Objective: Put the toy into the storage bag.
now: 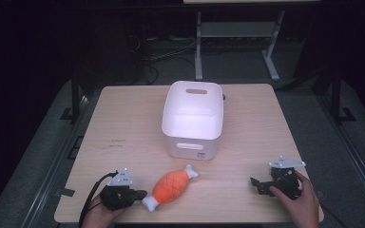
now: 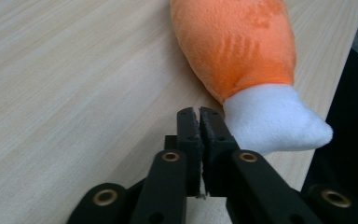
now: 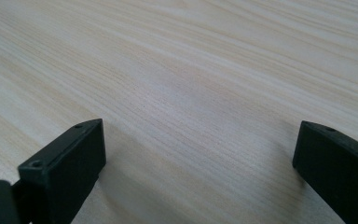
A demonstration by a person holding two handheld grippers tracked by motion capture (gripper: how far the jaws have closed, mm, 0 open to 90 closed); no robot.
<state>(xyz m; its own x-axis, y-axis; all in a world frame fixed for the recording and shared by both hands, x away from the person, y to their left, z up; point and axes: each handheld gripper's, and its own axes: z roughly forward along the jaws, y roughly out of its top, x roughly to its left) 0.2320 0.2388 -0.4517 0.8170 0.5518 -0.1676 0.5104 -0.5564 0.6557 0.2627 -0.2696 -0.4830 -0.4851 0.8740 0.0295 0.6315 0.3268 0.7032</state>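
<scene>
While my left hand lies low at the near edge, my left gripper (image 2: 199, 114) sits nearly closed on nothing, just beside the plush drumstick (image 1: 171, 186)'s fuzzy white end. Right gripper (image 1: 255, 183) gapes over bare wood. Behind stands a smooth white bin (image 1: 193, 119).

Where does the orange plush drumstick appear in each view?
High view: plush drumstick lies low centre, in front of the white bin, beside the left gripper.
Left gripper view: upper right, its white end by the shut jaws.
Right gripper view: not in it.
Shared landmark: the wooden table.
</scene>
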